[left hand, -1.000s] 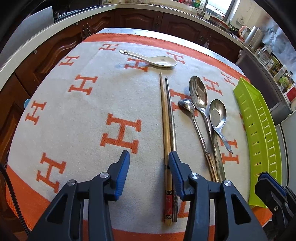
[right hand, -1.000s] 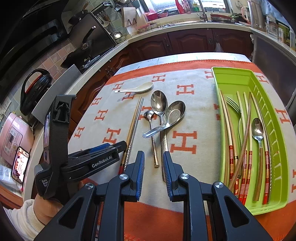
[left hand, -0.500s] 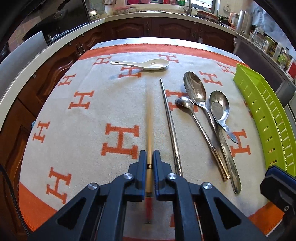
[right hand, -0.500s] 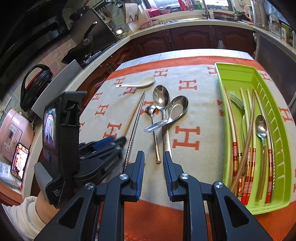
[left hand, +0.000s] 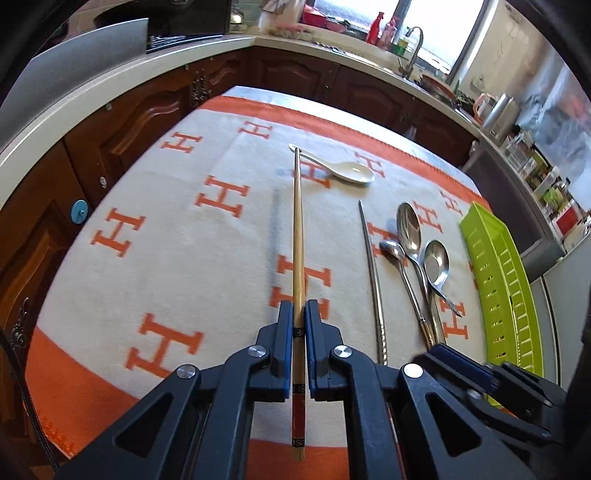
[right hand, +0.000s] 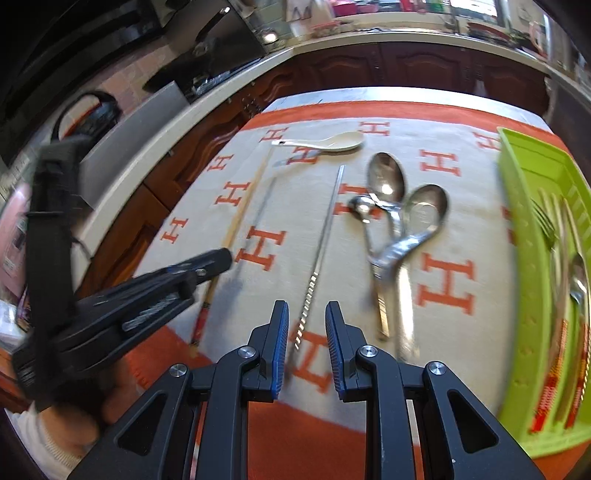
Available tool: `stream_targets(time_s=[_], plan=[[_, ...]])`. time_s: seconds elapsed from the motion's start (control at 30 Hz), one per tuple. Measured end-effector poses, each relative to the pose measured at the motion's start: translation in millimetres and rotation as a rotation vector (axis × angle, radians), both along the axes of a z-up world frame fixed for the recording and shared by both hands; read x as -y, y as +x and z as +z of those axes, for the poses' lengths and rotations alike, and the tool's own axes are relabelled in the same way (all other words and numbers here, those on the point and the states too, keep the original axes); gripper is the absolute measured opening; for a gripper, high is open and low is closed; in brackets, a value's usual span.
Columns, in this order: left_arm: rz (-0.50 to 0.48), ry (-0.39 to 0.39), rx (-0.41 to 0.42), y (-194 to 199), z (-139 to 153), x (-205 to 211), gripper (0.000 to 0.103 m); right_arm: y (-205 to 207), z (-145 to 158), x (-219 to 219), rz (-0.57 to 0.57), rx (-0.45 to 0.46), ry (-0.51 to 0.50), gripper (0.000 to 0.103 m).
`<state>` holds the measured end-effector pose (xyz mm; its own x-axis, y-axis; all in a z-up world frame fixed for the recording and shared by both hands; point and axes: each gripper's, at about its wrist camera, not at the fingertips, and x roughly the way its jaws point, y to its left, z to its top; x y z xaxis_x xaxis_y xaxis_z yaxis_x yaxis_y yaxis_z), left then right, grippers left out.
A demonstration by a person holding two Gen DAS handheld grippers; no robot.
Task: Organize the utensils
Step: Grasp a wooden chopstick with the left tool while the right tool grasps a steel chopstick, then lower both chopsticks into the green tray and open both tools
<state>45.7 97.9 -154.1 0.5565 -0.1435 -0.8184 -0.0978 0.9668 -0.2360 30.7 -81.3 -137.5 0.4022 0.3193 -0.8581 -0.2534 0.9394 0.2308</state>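
Dark wooden cabinets (left hand: 155,110) under a pale countertop (left hand: 110,92) curve from nine to two o'clock, with a bright window (left hand: 439,33) at one.

Right wrist view: lime-green plastic tray (right hand: 532,177) cut off at 3 o'clock edge, utensils inside motion-blurred; left hand-held gripper (right hand: 221,258) smeared at 9 o'clock.

Surface: cream blanket with orange H letters (left hand: 177,229) covered the table.
On it: white ceramic spoon (left hand: 340,168), metal chopstick (right hand: 325,236), three steel spoons (right hand: 391,214), lime-green plastic tray (right hand: 517,229).

Lime-green tray (right hand: 524,192), orange-H cloth (left hand: 177,266)
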Motion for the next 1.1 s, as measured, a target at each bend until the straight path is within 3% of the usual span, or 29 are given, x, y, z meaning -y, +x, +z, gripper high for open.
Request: stream_targets(time_s=[0.33,0.67,0.73,0.93,1.1], plan=[[0.061,-0.033,0.014,-7.5,-4.4,-39.7,0.004,45.1,-37.3,-40.5,-0.075,0.017,-0.148,0.021],[0.070,-0.053,0.007,-6.8,-10.3,-47.3,0.004,37.2,-41.4,-56.9,-0.077,0.072,-0.266,0.017],[0.071,-0.055,0.013,-7.6,-9.6,-47.3,0.004,35.2,-40.5,-53.6,-0.087,0.074,-0.262,0.007],[0.051,-0.052,0.035,-11.7,1.2,-38.8,0.004,28.8,-31.9,-38.8,-0.090,0.048,-0.165,0.005],[0.019,-0.044,0.062,-15.2,18.4,-24.8,0.004,12.0,11.3,-27.2,-0.082,0.123,-0.048,0.005]])
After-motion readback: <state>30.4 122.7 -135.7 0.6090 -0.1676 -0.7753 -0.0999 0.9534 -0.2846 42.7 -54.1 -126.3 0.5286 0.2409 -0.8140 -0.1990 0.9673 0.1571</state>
